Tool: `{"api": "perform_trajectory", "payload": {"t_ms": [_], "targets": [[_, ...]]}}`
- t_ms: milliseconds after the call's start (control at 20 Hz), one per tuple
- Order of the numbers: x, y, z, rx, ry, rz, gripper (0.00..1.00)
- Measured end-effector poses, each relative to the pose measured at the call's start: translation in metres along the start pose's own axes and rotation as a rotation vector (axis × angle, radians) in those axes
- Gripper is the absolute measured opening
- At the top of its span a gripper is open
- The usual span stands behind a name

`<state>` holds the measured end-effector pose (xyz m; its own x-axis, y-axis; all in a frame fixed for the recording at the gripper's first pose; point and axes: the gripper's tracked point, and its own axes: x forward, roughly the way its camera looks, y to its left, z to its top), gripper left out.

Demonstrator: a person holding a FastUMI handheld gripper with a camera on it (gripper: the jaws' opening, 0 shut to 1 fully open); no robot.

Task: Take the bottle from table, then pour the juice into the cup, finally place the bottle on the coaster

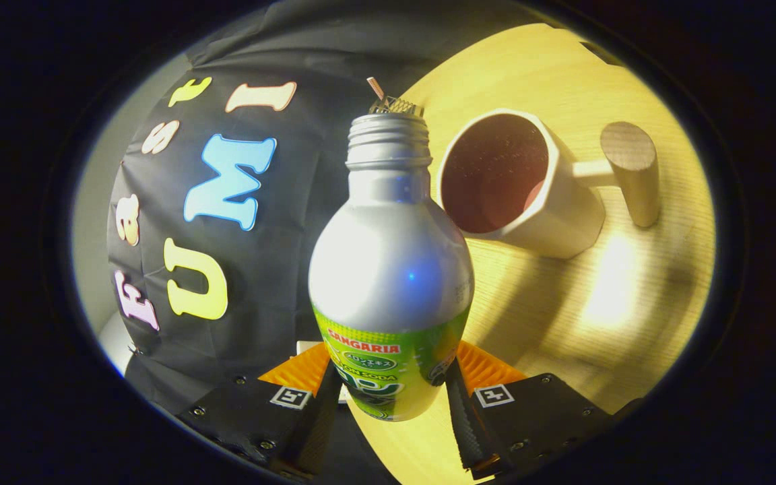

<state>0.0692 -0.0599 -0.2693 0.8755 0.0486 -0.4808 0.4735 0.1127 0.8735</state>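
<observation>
A silver bottle (391,269) with a green label and an open threaded neck is held between my fingers, lifted off the wooden table (563,316) and tipped sideways. My gripper (391,377) is shut on its labelled lower body, a finger pressing on each side. Just beyond the bottle's mouth stands a white cup (516,185) with a dark inside and a round wooden handle (630,168). The mouth is beside the cup's rim, a little short of it. No liquid is visible leaving the bottle.
The booth's black cloth wall (260,269) hangs behind the bottle, on the side away from the cup. A small wiry object (395,104) pokes up just behind the bottle's mouth at the table's far edge. Bright light patches fall on the wood near the cup.
</observation>
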Motion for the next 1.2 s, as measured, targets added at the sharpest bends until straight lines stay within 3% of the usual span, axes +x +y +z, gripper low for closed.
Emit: {"api": "perform_trajectory", "payload": {"t_ms": [250, 1200], "targets": [[0.0, 0.0, -0.008, 0.13, 0.053, 0.011, 0.73], [-0.002, 0.011, -0.027, 0.363, 0.187, 0.029, 0.73]]}}
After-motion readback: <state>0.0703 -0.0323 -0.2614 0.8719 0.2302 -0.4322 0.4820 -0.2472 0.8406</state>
